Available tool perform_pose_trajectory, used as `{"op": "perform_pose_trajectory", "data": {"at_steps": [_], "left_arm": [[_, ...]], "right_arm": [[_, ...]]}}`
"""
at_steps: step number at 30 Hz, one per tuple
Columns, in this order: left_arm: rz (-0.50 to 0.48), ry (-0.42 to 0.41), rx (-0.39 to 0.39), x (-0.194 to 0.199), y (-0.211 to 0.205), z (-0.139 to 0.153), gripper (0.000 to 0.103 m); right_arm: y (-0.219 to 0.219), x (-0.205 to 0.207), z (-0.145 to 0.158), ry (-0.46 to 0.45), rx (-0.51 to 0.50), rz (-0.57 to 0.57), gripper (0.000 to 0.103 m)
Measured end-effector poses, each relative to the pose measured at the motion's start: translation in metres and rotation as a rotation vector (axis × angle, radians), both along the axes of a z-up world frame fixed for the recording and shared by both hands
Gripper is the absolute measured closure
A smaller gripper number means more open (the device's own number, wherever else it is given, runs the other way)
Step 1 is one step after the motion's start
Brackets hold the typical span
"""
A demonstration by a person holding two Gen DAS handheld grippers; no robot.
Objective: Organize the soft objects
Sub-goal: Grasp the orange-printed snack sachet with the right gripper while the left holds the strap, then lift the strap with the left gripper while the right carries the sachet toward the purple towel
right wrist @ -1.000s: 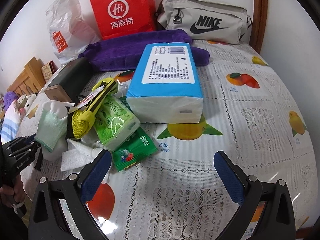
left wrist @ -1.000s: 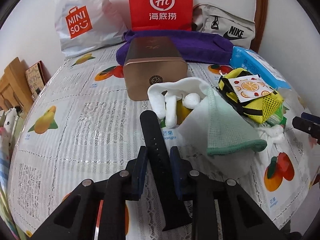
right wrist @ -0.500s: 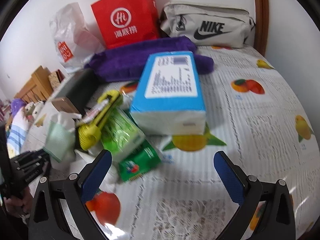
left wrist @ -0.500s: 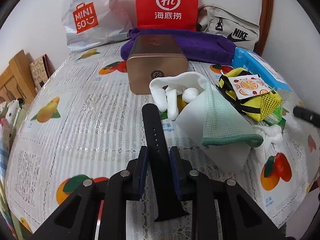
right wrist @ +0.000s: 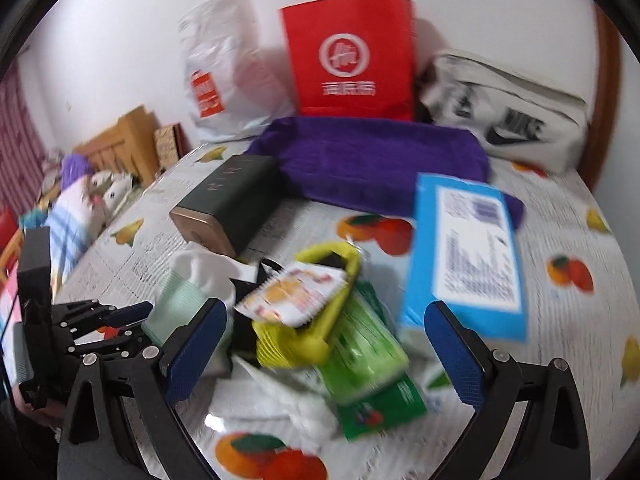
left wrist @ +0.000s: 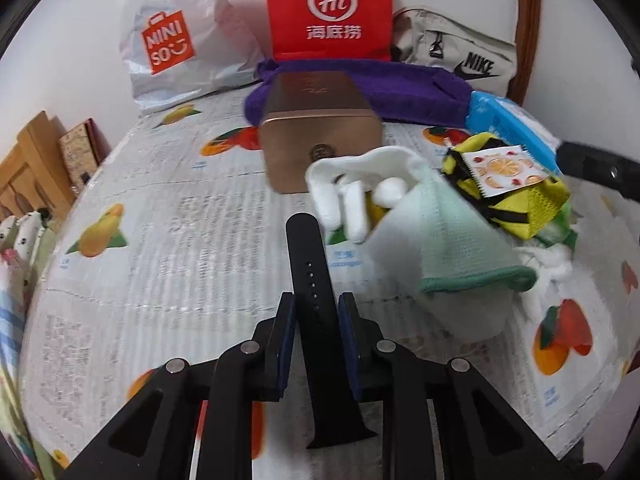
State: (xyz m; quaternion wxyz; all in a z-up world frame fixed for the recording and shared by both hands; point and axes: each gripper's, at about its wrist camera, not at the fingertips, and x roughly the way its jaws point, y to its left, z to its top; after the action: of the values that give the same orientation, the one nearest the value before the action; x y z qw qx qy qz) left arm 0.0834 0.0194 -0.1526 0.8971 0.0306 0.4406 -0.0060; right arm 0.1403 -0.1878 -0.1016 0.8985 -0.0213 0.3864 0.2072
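Watch strap: flat, black, perforated | left hand-held gripper clamping it | right hand-held gripper wide, seemingly empty

white plastic bag: "MINISO", orange logo
red paper bag, right of white plastic bag: "Hi" in circle, Chinese characters under it
grey pouch, right of red paper bag: "NIKE" + swoosh

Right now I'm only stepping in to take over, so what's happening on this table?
A person is sorting a heap of soft things with two handheld grippers. The left gripper has a black strap between its jaws, pads against its sides. The right gripper, jaws wide and empty, hangs above the pile of cloths, yellow mesh pouch and green packs. The blue tissue pack lies alongside.
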Motion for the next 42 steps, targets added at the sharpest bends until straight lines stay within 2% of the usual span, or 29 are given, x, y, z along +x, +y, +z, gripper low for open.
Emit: {"op": "perform_pose_trajectory", "data": {"at_steps": [2, 5, 10, 14, 15, 22, 26, 30, 36, 39, 40, 42], "left_arm": [[0.018, 0.006, -0.006, -0.001, 0.008, 0.0, 0.082], [0.028, 0.015, -0.058, -0.002, 0.023, 0.001, 0.083], [0.028, 0.011, -0.074, 0.0, 0.034, 0.0, 0.083], [0.02, 0.0, -0.068, 0.003, 0.034, -0.001, 0.082], [0.019, -0.003, -0.068, 0.003, 0.034, -0.001, 0.082], [0.01, -0.017, -0.076, 0.001, 0.036, -0.002, 0.082], [0.005, -0.024, -0.056, 0.0, 0.033, -0.002, 0.082], [0.008, -0.022, -0.052, 0.001, 0.033, -0.002, 0.082], [0.01, -0.022, -0.045, 0.001, 0.032, -0.002, 0.082], [0.009, -0.021, -0.04, 0.001, 0.031, -0.002, 0.082], [0.009, -0.02, -0.04, 0.001, 0.031, -0.002, 0.082], [0.009, -0.019, -0.041, 0.001, 0.032, -0.002, 0.082]], "right_arm": [[0.013, 0.006, -0.001, 0.0, -0.025, 0.035, 0.004], [0.031, 0.01, -0.007, -0.005, -0.096, 0.087, 0.004], [0.049, 0.015, -0.022, 0.014, -0.208, 0.15, 0.007], [0.06, 0.02, -0.037, 0.0, -0.345, 0.167, 0.022], [0.06, 0.019, -0.039, -0.003, -0.358, 0.171, 0.023], [0.05, 0.006, -0.022, -0.045, -0.315, 0.195, 0.025], [0.046, 0.001, -0.018, -0.031, -0.269, 0.199, 0.024], [0.048, 0.001, -0.026, 0.025, -0.286, 0.19, 0.024], [0.051, -0.003, -0.02, -0.009, -0.286, 0.196, 0.019], [0.054, 0.004, -0.021, 0.001, -0.279, 0.193, 0.019], [0.053, 0.006, -0.021, 0.006, -0.272, 0.195, 0.02], [0.051, 0.009, -0.02, 0.012, -0.25, 0.188, 0.028]]}}
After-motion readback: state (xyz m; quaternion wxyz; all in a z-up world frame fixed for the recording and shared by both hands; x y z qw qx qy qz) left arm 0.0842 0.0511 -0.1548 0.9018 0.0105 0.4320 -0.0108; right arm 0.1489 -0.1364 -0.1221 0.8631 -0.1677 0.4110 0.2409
